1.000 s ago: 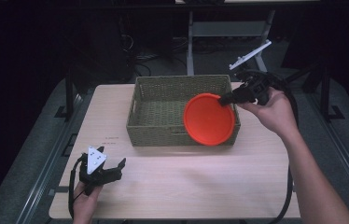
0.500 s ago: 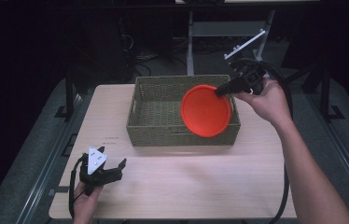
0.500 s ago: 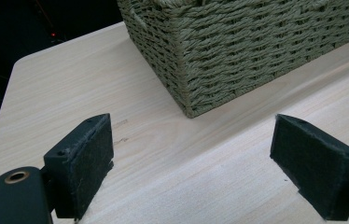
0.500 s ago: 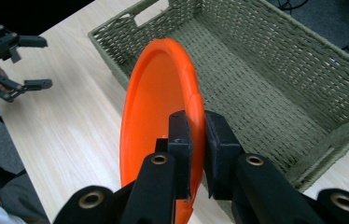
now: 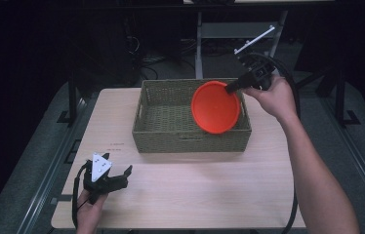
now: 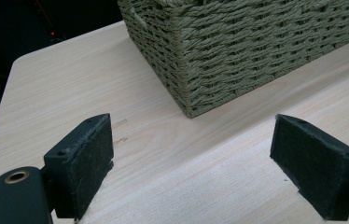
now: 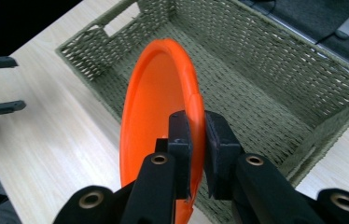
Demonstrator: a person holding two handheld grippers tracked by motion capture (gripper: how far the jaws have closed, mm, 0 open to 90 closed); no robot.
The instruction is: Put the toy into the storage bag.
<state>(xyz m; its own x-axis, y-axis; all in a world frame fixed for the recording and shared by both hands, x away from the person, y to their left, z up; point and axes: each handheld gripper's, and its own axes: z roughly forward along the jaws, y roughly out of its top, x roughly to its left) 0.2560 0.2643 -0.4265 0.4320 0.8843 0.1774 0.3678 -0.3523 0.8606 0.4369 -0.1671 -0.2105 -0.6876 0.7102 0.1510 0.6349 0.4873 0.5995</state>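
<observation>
down at seven o'clock on the table (image 5: 180, 195) the left gripper (image 5: 108, 179) rests with its jaws wide apart, holding nothing. the basket (image 5: 190, 141) sits at twelve o'clock, looking bare inside. over its right half hangs the orange plate (image 5: 215, 107), tilted on edge, its rim pinched between the closed jaws of the right gripper (image 7: 196, 140). i'd judge lowering and letting go are left.

High view overhead; both tool views share basket (image 5: 190, 131).

Bright, evenly lit table (image 5: 195, 190) against dark, murky surroundings; soft focus.
</observation>
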